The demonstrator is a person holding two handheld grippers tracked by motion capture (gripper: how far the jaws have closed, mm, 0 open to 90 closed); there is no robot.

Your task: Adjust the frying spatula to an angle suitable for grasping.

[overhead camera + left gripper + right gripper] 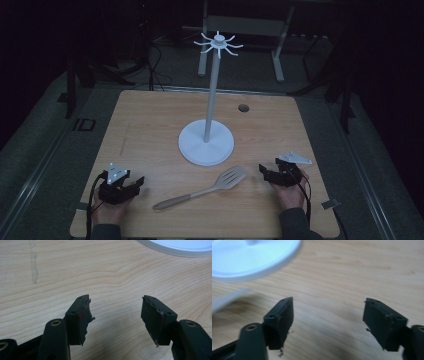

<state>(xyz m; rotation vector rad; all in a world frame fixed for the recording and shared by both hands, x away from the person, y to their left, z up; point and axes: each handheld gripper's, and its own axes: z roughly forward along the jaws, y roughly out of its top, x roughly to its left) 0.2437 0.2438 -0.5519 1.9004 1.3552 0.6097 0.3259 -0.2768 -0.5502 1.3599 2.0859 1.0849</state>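
Both grippers, left [131,184] and right [267,171], hold fingers apart over bare table [150,120]; high view alone shows the whole spatula [205,188].

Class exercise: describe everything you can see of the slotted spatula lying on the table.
The slotted spatula lies flat on the wooden table, pale grey-beige, plastic-looking. Its broad slotted head points up-right toward the white stand's round base; its slim handle runs down-left. It lies between the two tongs, and neither touches it. Only the table touches it.
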